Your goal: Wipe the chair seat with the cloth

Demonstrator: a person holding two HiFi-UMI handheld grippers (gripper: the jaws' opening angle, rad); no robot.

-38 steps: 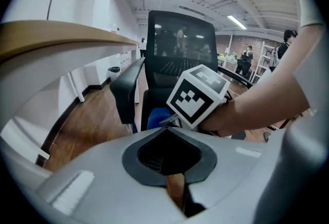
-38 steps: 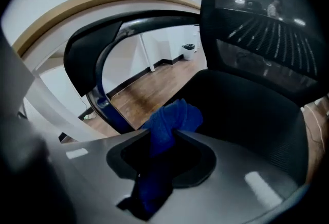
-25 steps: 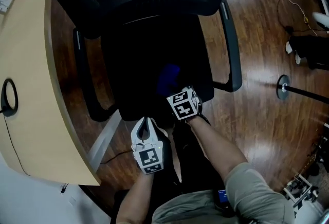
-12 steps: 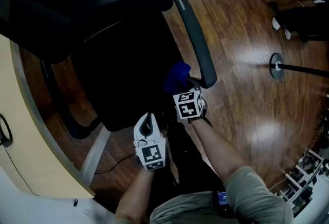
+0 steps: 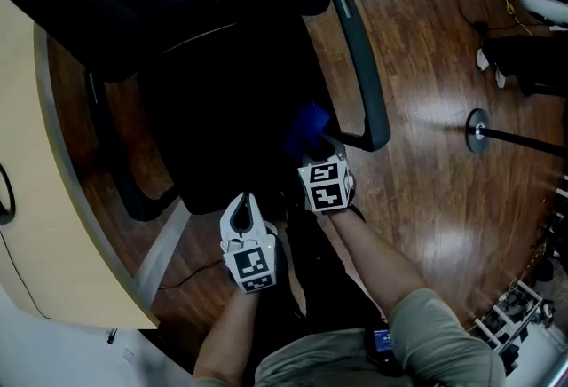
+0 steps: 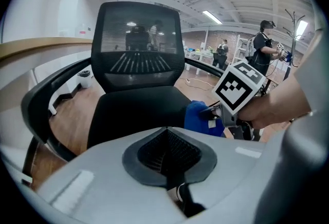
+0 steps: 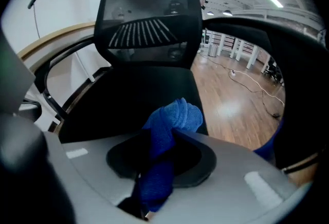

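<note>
Over chair seat [image 5: 222, 137]: right gripper [image 7: 160, 159] pinches blue cloth [image 7: 172, 120]; tag [image 6: 212, 124] illegible.

Right gripper [image 5: 312, 146]: pitched steeply down at the near right corner of the seat [image 5: 222, 119], jaws clamped on the cloth [image 7: 169, 125], which bunches out past the tips. Left gripper [image 5: 241, 209]: just off the seat's near edge, tilted down, jaws together, nothing between them. Right forearm [image 5: 373, 256] and left forearm [image 5: 226, 332] bare, side by side; the right reaches further.
</note>
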